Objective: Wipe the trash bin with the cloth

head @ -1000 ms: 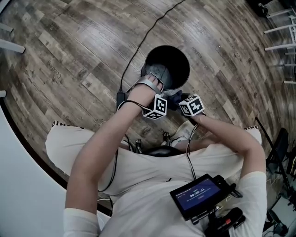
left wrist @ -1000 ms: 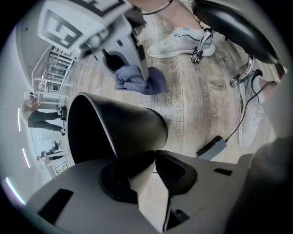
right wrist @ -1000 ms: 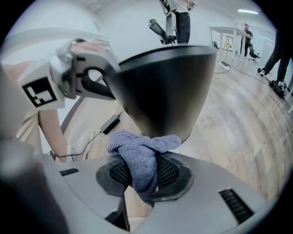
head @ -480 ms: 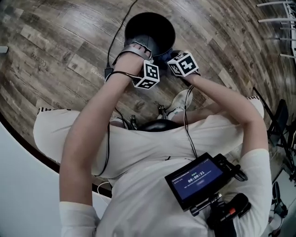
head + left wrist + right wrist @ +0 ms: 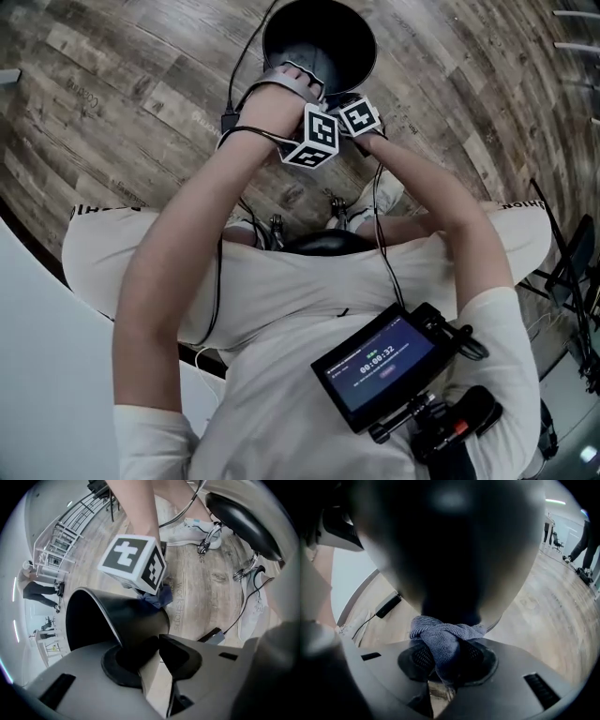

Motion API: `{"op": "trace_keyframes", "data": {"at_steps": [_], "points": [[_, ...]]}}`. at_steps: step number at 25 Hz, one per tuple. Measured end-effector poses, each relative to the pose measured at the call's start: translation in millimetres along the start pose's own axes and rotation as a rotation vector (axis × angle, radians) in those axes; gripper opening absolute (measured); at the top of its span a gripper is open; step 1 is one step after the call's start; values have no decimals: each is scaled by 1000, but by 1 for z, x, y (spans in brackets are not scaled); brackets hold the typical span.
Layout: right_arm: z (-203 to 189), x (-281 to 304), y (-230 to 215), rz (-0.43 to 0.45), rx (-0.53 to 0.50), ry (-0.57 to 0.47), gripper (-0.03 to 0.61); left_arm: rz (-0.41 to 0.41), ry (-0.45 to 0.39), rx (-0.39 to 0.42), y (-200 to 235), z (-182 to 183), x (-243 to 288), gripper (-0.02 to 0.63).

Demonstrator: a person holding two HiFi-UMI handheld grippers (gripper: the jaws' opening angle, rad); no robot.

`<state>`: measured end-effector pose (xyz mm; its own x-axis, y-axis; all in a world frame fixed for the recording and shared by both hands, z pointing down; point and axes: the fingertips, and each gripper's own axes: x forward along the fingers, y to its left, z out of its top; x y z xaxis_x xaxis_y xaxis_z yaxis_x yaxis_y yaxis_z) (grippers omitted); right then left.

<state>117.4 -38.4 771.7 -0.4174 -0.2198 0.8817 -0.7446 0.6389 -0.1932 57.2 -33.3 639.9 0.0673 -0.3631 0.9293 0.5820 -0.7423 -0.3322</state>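
Pinching upright, mouth-up trash bin (image 5: 319,42) rim: left claw (image 5: 152,651) | right claw (image 5: 445,660) clamps cloth (image 5: 440,634) against its wall

Cameras: one head-worn, two gripper-mounted.
Head view looks steeply down; gripper views close along jaws; all share trash bin (image 5: 319,37).

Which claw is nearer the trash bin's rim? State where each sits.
Left. The left claw clamps the trash bin at its rim; the right claw holds the cloth against the outer wall, lower down.
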Motion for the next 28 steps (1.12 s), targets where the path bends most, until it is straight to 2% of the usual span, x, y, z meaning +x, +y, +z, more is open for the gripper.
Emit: {"op": "trace_keyframes", "data": {"at_steps": [6,10,13,18,22,28], "points": [[-10,26,-2,3,144,-22,97,11,-2,-7,6,-1,0,118],[-6,24,0,48,137,-24,97,18,-2,-12,5,-2,1,118],[-3,10,3,50,114,-20,97,19,-1,-7,6,-2,2,120],[25,-59,22,90,55,-165,97,25,-4,19,6,-1,1,120],[48,-122,40,123,103,-163,97,38,7,48,3,-1,1,118],[76,-198,45,77,194,-162,97,46,20,59,6,0,1,115]]}}
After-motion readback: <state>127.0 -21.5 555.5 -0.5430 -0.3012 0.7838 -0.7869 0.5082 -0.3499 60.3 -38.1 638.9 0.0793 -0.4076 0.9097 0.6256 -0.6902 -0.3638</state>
